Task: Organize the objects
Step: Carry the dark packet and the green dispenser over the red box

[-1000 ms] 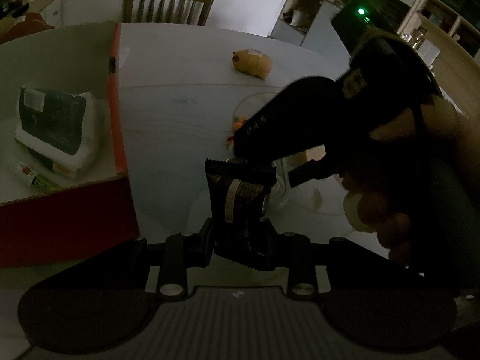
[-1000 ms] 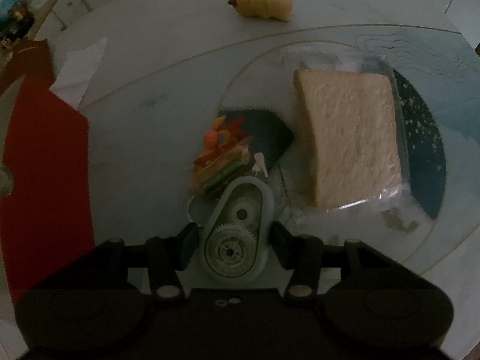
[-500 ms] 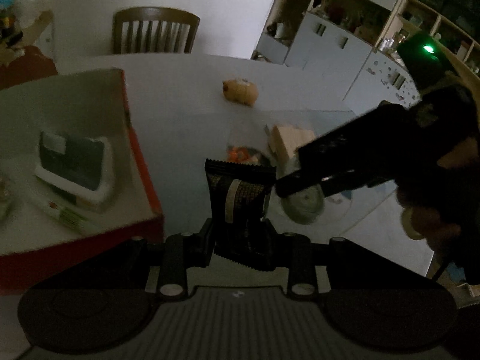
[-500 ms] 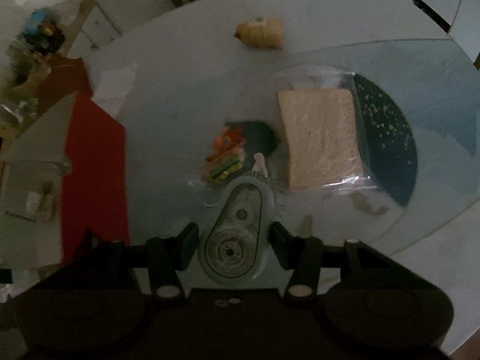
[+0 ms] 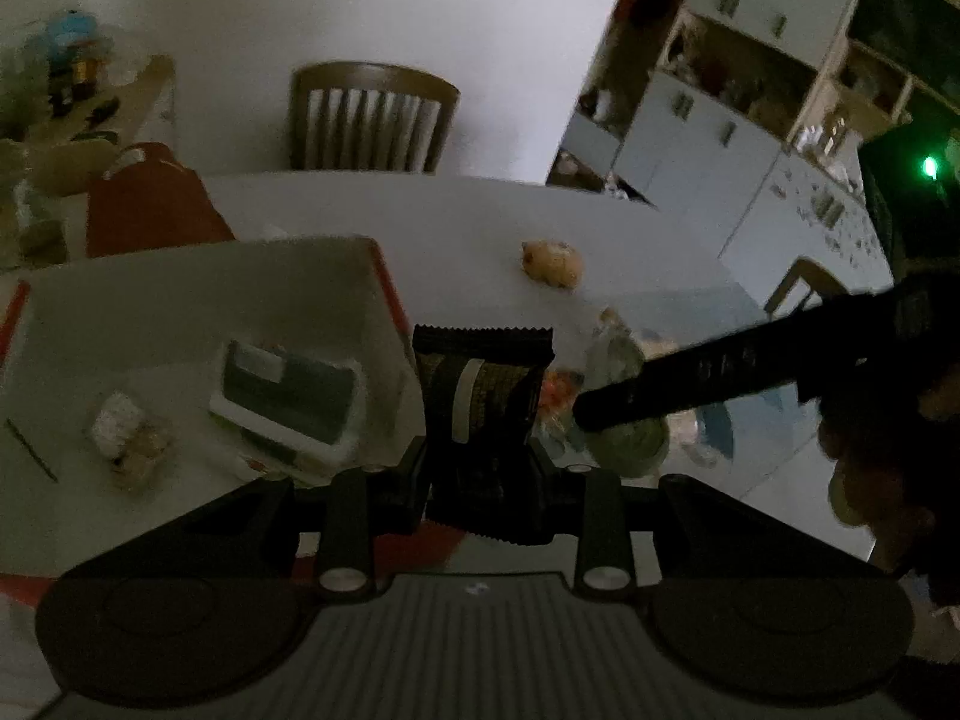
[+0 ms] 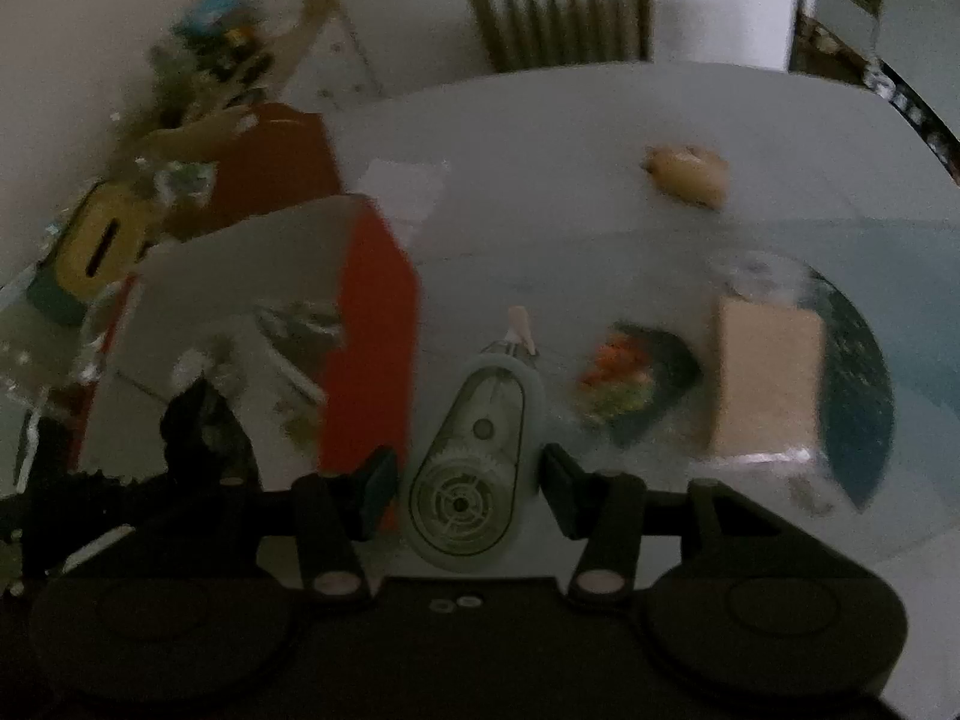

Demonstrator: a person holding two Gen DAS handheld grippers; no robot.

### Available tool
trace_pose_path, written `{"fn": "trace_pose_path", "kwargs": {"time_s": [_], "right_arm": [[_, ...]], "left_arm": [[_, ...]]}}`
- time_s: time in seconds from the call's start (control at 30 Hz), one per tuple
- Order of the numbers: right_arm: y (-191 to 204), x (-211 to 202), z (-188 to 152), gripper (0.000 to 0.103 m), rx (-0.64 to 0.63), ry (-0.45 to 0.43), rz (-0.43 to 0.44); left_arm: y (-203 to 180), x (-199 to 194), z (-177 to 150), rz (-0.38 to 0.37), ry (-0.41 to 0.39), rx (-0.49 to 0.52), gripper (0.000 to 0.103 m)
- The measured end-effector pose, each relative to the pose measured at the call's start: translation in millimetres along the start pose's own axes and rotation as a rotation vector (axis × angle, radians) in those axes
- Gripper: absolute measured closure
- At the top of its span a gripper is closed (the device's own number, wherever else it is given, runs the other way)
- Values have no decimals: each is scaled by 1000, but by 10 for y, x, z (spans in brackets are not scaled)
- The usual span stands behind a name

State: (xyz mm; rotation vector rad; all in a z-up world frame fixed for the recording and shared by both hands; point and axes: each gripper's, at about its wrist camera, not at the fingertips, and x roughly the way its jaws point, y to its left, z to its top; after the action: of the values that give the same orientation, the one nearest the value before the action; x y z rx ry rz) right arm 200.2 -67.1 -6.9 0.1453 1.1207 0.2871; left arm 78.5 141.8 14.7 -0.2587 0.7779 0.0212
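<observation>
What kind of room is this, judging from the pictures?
Probably a home dining room: a wooden slat-back chair at a round table, and white storage cabinets along the wall.

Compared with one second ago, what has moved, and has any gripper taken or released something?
Both grippers rose and swung left toward the red box. The left gripper carries the dark packet; the right gripper carries the correction tape dispenser. Nothing was taken or let go. The bread bag, snack bag and toy stayed on the table.
</observation>
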Motion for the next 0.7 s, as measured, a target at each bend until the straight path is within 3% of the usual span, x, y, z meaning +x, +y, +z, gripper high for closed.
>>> {"fn": "trace_pose_path", "kwargs": {"time_s": [0.27, 0.7], "right_arm": [[529, 73, 150, 52, -144, -28, 43], [1271, 598, 241, 52, -327, 33, 89]], "left_arm": [[455, -210, 177, 110, -36, -30, 72], [1222, 34, 175, 317, 104, -11, 72]]}}
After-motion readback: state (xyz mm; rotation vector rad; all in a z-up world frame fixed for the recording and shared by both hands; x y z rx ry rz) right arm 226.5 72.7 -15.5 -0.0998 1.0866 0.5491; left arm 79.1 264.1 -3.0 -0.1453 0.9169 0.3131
